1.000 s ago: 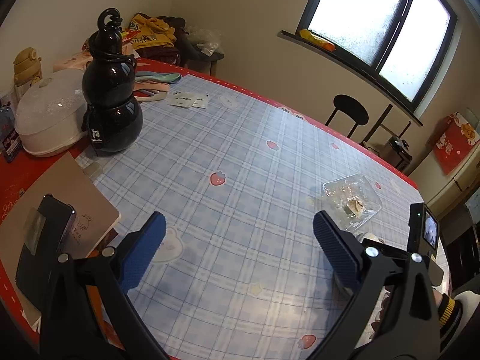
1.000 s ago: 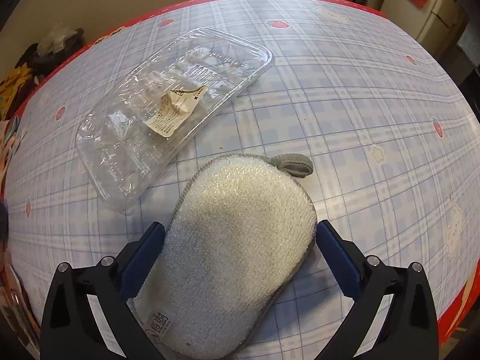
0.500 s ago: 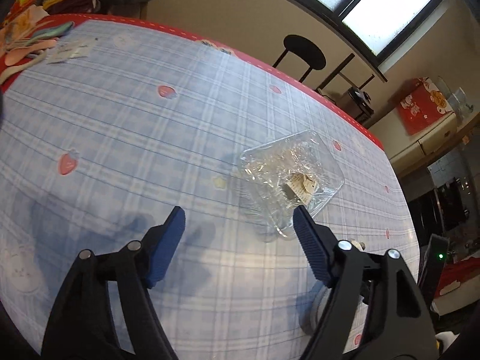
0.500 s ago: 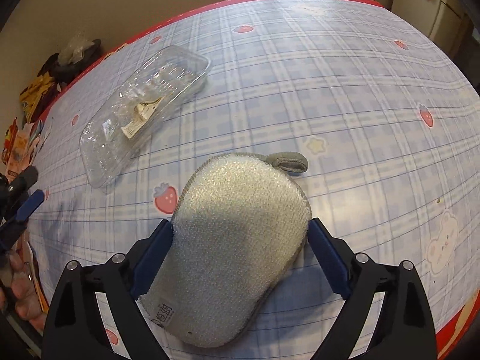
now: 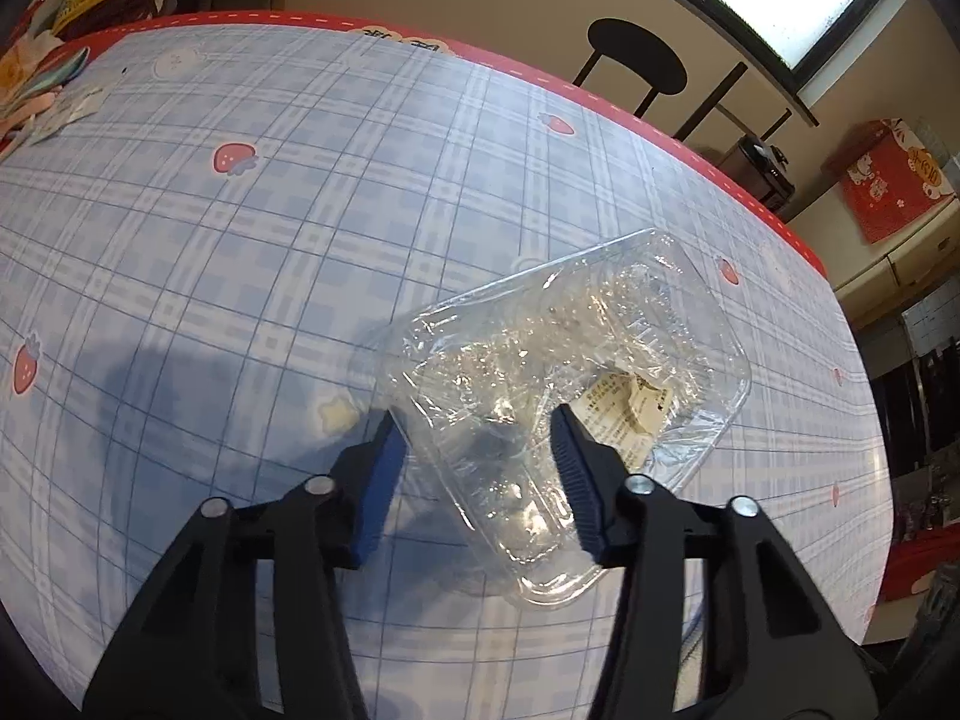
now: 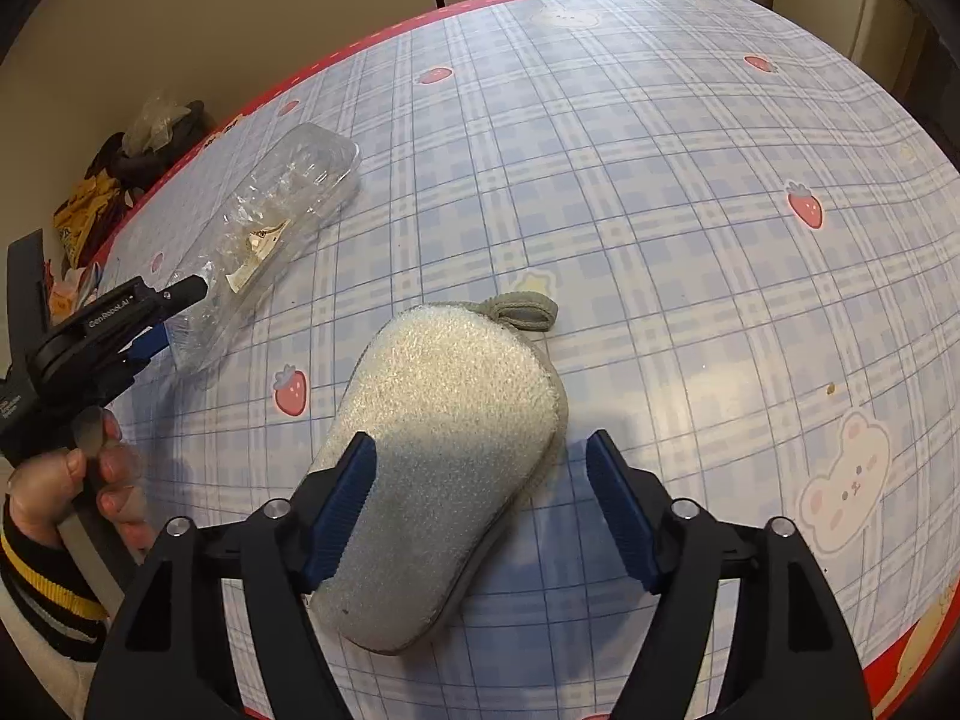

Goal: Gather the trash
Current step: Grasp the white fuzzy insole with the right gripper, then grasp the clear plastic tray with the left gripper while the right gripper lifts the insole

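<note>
Between the closing pads of the left gripper [image 5: 474, 450] sits the near end of the clear plastic tray [image 5: 564, 396]; contact cannot be confirmed. Tray is crumpled, transparent, with a torn paper label [image 5: 624, 414] inside.

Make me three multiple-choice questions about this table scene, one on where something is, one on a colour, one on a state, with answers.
1. Where is the clear plastic tray?
A. between the left gripper fingers
B. on the stool
C. under the sponge

2. What colour are the gripper pads?
A. green
B. blue
C. white

3. The sponge is:
A. lifted off the table
B. folded in half
C. lying flat on the tablecloth

Answers: 1 A, the tray's near end sits between the fingers; 2 B, blue ribbed pads; 3 C, it rests flat between the right gripper fingers.
</note>
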A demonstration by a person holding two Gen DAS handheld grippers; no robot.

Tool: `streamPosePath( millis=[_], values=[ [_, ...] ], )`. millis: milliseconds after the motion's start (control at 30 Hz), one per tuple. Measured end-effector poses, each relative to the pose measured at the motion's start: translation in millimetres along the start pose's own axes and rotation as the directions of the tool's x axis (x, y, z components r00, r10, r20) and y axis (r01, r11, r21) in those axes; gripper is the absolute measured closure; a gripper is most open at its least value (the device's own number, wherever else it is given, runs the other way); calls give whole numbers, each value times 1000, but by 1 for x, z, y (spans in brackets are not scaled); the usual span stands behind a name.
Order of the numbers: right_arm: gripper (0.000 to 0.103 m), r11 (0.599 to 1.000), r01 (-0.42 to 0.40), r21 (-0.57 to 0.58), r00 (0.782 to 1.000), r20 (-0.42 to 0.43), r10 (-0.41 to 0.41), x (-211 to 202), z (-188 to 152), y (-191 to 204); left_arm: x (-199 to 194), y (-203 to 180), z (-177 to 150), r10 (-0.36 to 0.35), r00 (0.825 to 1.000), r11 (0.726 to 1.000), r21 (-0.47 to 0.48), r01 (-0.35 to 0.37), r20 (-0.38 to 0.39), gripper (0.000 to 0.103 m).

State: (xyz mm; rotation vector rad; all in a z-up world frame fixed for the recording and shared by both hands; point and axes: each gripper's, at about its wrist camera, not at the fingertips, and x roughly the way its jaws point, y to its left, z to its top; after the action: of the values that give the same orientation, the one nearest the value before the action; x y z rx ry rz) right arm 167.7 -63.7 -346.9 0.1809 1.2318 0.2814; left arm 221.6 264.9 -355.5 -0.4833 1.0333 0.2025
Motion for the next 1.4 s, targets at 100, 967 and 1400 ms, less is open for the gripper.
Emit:
streamPosePath(
  millis=[100, 967, 1400],
  values=[
    [25, 1000, -20, 22, 999, -40, 21, -1, -9, -2, -1, 4, -2, 4, 1000, 1000, -9, -4, 2, 83],
    [60, 995, -78, 55, 994, -67, 82, 16, 1, 24, -98, 62, -116, 108, 993, 989, 99, -113, 53, 87],
    [72, 973, -196, 123, 981, 9, 196, -17, 5, 10, -106, 57, -118, 132, 990, 983, 119, -138, 56, 86]
  ],
)
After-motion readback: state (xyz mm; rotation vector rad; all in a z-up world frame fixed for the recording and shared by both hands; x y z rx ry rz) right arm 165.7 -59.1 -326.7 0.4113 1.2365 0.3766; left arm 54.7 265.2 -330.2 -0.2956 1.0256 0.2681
